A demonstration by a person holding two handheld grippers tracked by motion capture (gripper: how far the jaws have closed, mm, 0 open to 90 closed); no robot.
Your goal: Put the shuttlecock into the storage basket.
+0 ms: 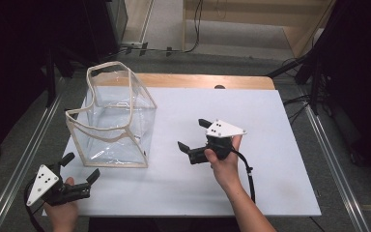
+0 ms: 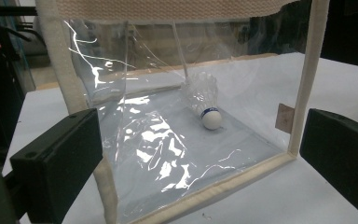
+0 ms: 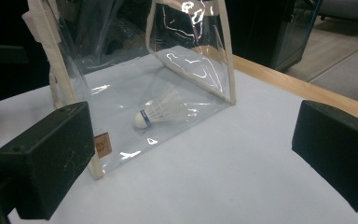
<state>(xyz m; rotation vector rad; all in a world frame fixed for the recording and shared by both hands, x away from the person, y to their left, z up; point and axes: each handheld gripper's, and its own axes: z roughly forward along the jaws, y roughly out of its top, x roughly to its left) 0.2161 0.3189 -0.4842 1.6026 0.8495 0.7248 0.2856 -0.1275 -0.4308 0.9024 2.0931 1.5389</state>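
The see-through plastic bag with cream cloth edges point(image 1: 113, 118) stands at ten o'clock on the white table point(image 1: 280, 159). A white shuttlecock point(image 2: 208, 100) lies inside. Both the left gripper point(image 1: 81, 168) and the right gripper point(image 1: 193, 134) are spread wide, holding nothing. The bag looks light, floppy and slippery, so grab the cloth rim.

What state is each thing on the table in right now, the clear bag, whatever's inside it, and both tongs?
Clear bag: standing upright on the white table cover, top open, walls a bit slack and creased.
Shuttlecock: lying on the bag's floor, inside, cork end toward the front edge.
Left tongs: open, holding nothing, just short of the bag's near corner.
Right tongs: open, holding nothing, apart from the bag, pointed at it.
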